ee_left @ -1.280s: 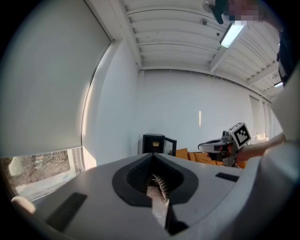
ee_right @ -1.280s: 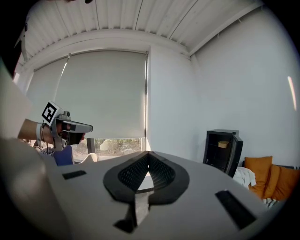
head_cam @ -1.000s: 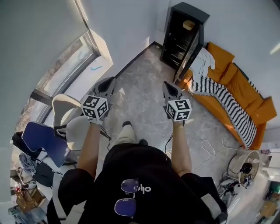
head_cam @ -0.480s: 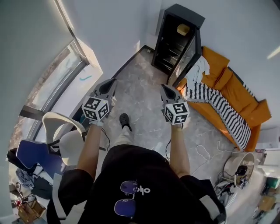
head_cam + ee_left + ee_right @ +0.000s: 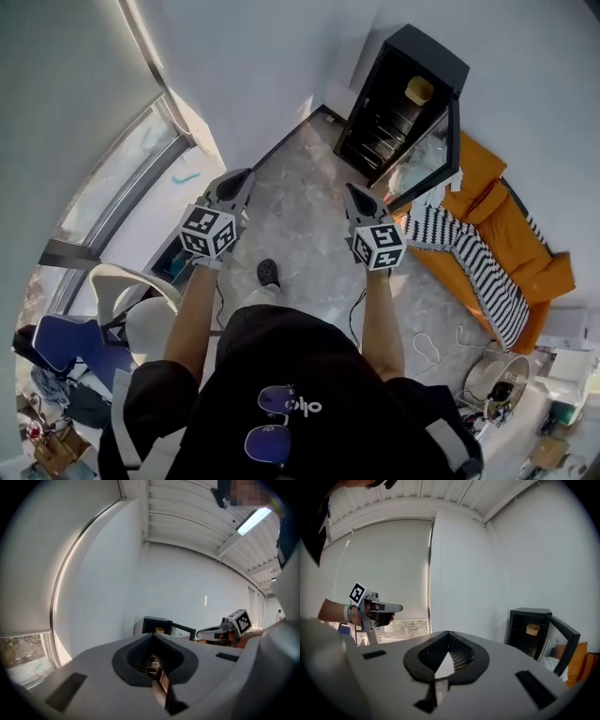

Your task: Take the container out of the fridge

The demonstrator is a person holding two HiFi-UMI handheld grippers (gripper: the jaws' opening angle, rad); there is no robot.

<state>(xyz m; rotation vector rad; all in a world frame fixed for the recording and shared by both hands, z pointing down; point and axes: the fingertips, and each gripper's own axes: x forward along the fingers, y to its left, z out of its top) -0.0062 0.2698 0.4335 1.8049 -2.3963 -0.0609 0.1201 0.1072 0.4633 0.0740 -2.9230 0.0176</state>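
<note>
One yellow container [image 5: 419, 90] on upper shelf; fridge [image 5: 427, 49] door open

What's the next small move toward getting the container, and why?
Probably step closer to the fridge, with the right gripper leading. The door stands open and the yellow container sits on an upper shelf. Both the right gripper and the left gripper are well short of it, shut and empty, so opening the jaws now seems premature.
</note>
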